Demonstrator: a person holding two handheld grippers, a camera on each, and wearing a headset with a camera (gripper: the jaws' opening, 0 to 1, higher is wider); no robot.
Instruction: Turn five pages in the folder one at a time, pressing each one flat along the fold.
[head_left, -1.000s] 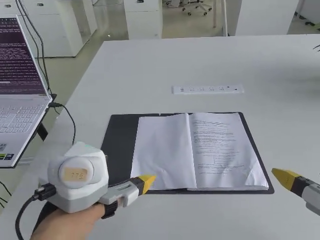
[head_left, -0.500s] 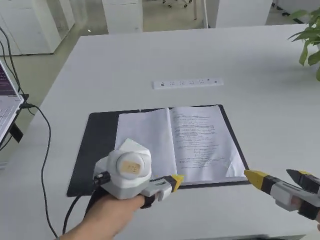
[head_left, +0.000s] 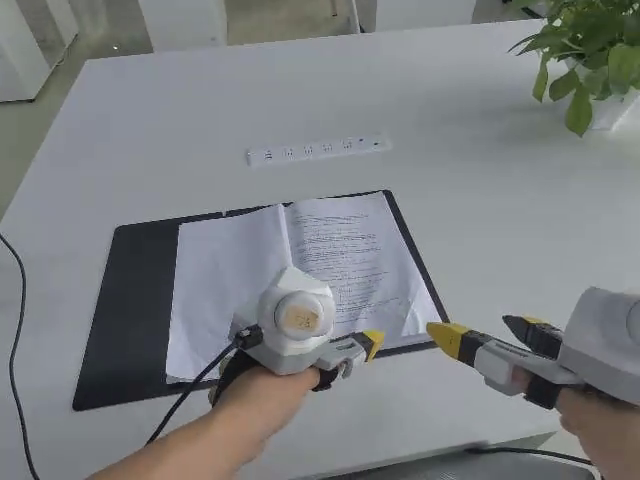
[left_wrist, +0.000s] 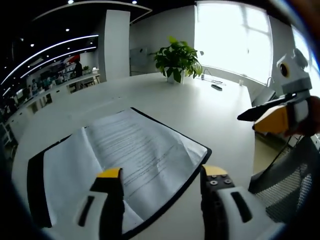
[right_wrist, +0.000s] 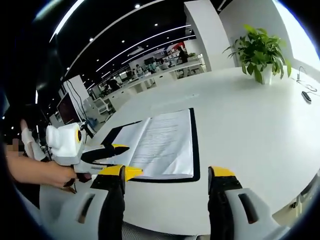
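Observation:
A black folder lies open on the white table, with a blank left page and a printed right page. My left gripper hovers open at the folder's near edge, below the printed page, and holds nothing. Its jaws straddle the folder's near right corner. My right gripper is open and empty just right of that corner, tips pointing left at the folder. It also shows at the right of the left gripper view. The left gripper appears in the right gripper view.
A white power strip lies beyond the folder. A potted plant stands at the far right. A black cable runs along the table's left side. The table's near edge is just below both hands.
My head has turned right, so the laptop has left the picture and the plant has come in. The left gripper has moved right along the folder's near edge. The right gripper has come closer to the corner.

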